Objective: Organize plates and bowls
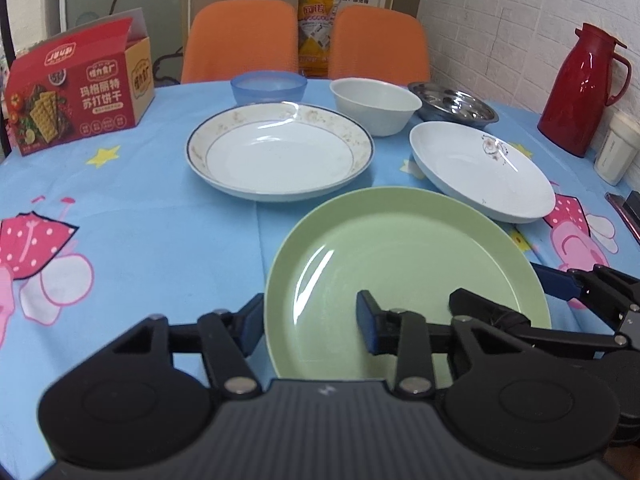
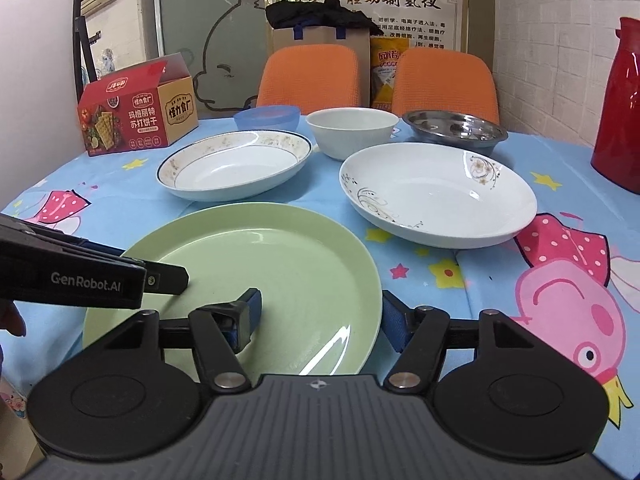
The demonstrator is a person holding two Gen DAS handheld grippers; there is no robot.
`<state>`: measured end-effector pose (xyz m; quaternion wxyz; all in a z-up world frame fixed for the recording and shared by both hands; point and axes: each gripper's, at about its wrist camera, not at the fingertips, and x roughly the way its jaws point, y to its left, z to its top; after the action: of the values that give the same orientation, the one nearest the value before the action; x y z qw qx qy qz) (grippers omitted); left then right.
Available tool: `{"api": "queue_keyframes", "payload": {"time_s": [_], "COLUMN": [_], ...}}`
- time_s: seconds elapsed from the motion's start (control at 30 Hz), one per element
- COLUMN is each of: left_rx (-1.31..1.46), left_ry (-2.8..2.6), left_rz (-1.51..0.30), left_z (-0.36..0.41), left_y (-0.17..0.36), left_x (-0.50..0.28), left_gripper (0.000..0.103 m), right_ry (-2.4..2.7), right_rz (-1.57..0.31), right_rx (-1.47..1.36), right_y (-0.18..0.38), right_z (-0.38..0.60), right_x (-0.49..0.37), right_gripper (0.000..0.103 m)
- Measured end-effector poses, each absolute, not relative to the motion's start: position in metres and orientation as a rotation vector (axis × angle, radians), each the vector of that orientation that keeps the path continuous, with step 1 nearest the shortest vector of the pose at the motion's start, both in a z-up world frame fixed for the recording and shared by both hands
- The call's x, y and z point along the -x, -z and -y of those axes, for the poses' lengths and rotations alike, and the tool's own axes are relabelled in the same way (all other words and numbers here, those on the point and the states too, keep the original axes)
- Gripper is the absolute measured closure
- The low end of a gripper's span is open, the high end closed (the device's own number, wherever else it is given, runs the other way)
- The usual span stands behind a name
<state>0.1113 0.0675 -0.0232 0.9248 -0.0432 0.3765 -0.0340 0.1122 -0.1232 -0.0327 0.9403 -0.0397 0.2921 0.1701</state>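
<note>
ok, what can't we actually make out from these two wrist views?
- Near edge of the round pale green plate: left wrist view, covered by the left gripper; contact under the rim not visible.
- Same plate, right wrist view: the right gripper straddles its rim; pad contact unclear.
- Tall red thermos jug: cut off by the right edge.
- Wall poster text: too small to read.

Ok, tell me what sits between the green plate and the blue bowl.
The white plate with the dark-blue rim lies between the green plate and the blue bowl; both wrist views show it.
</note>
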Motion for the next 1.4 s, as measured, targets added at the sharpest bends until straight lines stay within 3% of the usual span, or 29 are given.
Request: {"api": "queue_keyframes", "payload": {"time_s": [0.43,0.7,0.8,0.87,0.93,1.4], "left_rx": [0.154,0.129,0.166,0.203,0.200,0.190], "left_ry": [-0.110,-0.075,-0.047,-0.039,-0.063,-0.048], "left_rz": [-0.787,-0.770,-0.771,-0.748,-0.699,-0.684], "left_z": [-0.153,-0.149,-0.154,-0.162,-0.168,-0.185], "left_y": [0.024,0.035,0.033,0.025,0.014,-0.007], "left_x": [-0.083,-0.091,-0.093,-0.091,-0.088,-0.139], "left_gripper": [0.068,0.066,0.053,0.036,0.029,0.029], "right_ry": [-0.513,-0.495,-0.516,-0.532,-0.531,-0.484], "right_rz": [-0.585,-0.615,-0.621,-0.626,-0.601,-0.557], "right_rx": [0.077,0.097,0.073,0.057,0.021,0.043], "right_y": [0.030,0.035,0.040,0.035,0.025,0.002], "right_z": [0.043,0.032,0.036,0.040,0.051,0.076], "right_x": [-0.104,-0.113,-0.113,-0.114,-0.114,-0.142], "right_gripper": [0.000,0.000,0.000,0.000,0.000,0.000]}}
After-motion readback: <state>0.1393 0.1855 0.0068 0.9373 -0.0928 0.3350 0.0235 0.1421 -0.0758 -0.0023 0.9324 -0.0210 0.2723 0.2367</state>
